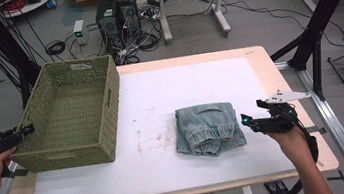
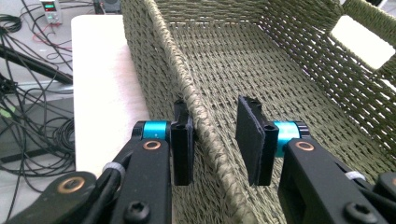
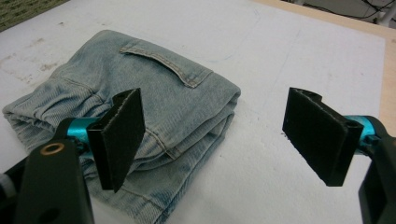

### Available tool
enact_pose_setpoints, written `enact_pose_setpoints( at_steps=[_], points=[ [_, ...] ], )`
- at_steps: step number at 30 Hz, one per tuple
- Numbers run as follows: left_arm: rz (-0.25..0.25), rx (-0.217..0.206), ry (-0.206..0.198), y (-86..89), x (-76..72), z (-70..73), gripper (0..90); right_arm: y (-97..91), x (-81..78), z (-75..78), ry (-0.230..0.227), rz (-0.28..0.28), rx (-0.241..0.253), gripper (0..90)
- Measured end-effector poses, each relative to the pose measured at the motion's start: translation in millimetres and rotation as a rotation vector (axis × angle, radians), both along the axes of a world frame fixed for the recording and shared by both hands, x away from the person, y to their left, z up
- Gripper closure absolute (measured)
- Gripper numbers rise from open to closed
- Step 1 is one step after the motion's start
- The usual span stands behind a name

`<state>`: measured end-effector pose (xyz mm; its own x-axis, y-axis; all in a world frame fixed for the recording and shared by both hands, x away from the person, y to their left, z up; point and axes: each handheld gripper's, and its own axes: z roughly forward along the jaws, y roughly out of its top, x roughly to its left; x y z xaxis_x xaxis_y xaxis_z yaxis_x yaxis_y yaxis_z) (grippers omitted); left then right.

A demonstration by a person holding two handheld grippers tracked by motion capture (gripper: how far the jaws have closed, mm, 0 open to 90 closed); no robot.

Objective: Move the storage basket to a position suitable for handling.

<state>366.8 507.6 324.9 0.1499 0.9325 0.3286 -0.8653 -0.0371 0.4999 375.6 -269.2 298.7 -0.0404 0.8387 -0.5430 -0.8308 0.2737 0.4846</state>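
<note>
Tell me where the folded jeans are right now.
In the high view, the folded jeans lie on the white mat, right of the green basket, beside the right tongs.

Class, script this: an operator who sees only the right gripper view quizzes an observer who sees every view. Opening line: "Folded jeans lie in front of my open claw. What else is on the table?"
Observer: A green woven basket stands at the left end of the table, apart from the jeans.
Operator: Anything in it?
Observer: No, the left gripper view shows its floor bare.
Operator: Where is the left claw?
Observer: The left claw straddles the basket's left wall, with its outer pad against the weave and its inner pad clear of it.
</note>
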Motion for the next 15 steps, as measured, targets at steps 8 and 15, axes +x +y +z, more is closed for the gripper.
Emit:
enact_pose_setpoints(
  at_steps=[8,15],
  points=[
    [0.004,-0.004,0.001,-3.0,-0.2,-3.4,67.6,1.8,-4.8,2.3,-0.006,-0.004,-0.009,21.2],
    [0.001,-0.013,0.0,-7.9,-0.3,-7.5,67.6,1.3,-4.3,3.8,-0.008,0.001,-0.01,21.2]
  ],
)
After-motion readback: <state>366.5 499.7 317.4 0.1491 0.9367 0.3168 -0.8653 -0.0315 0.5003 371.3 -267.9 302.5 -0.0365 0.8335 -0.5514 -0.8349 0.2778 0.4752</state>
